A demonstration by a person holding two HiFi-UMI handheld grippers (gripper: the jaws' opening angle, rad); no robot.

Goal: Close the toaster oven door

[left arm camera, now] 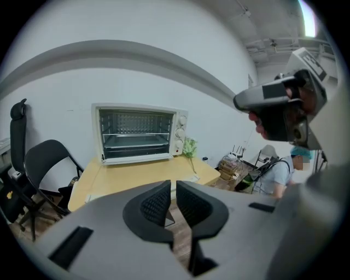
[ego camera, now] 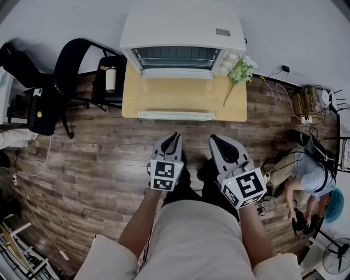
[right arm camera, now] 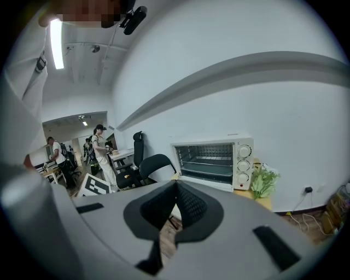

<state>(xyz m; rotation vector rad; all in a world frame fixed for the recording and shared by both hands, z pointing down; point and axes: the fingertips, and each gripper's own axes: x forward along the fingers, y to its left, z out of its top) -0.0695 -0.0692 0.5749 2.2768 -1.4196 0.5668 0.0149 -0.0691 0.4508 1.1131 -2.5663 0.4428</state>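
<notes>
Straight ahead, the toaster oven (ego camera: pixel 183 27) sits at the back of a small wooden table (ego camera: pixel 131 98). Its open front faces the person, and its long side runs left to right along the white wall (ego camera: pixel 65 16). Its door (ego camera: pixel 175 115) appears folded down flat toward the person, handle bar parallel to the table's near edge. Wood-plank floor (ego camera: pixel 98 164) surrounds the table, and black chairs (ego camera: pixel 76 60) stand left. The oven is white, with wire racks and three knobs (right arm camera: pixel 244 164). The left gripper (ego camera: pixel 174 135) and right gripper (ego camera: pixel 214 139) hover short of the table, jaws pressed together on nothing.
</notes>
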